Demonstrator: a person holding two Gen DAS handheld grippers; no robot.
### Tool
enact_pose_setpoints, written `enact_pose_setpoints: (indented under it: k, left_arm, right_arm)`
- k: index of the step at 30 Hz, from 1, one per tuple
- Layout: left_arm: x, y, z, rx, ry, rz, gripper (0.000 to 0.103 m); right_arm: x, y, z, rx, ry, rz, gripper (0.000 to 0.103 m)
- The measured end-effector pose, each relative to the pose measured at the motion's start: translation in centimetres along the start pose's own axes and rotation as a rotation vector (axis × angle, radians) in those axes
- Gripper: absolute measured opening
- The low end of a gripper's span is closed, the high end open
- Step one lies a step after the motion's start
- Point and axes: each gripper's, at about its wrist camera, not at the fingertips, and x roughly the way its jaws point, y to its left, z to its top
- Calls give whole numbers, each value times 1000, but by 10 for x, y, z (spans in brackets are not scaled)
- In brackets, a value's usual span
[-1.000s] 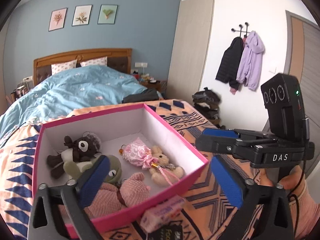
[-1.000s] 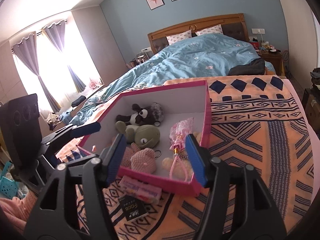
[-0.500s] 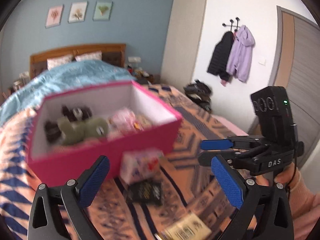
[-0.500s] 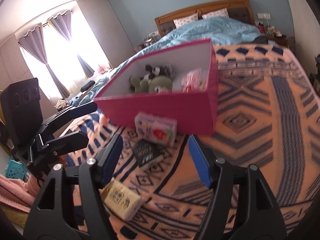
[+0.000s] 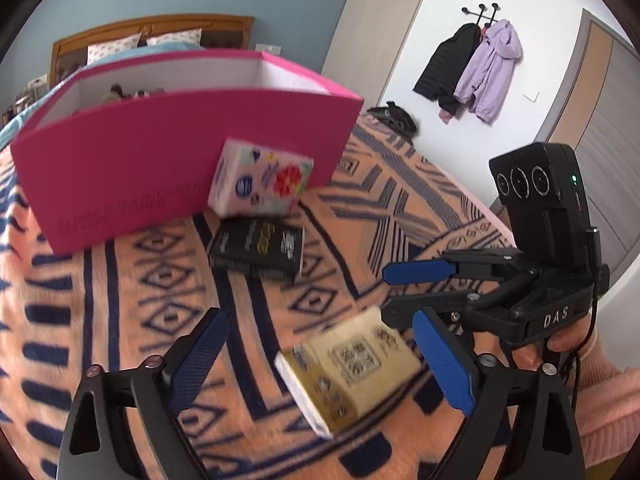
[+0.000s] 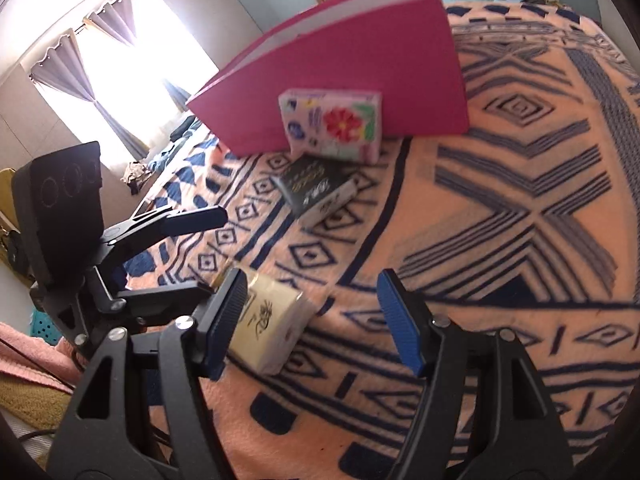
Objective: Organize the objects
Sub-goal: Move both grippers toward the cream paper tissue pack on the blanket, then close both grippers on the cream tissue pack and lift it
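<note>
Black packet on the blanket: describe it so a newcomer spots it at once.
Find the pink box on the orange patterned blanket. A floral tissue pack leans on its front wall; the black packet lies flat just before that, the only dark one, with gold lettering.

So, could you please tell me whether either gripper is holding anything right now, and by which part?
Nothing is held. The left gripper and right gripper are both open above the beige tissue pack lying on the orange patterned blanket.

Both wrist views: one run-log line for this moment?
left hand-held gripper open | right hand-held gripper open | yellow tissue pack nearest | pink cardboard box behind
</note>
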Motion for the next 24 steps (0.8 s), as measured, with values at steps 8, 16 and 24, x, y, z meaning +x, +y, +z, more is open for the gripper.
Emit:
enact_pose_setpoints:
  k: [8,16,24]
  left_arm:
    - [-3,-4,-23,-14,51,-26,81]
    - [-2,2,-32,-53,91,-69,53]
    - [-5,5,-35,-77,93,-92,46]
  right_arm:
    - [2,4,-11,8,24,21,68]
    - [3,16,-18,-11,41,45,54]
    - [7,17,-20,-4,52,48,41]
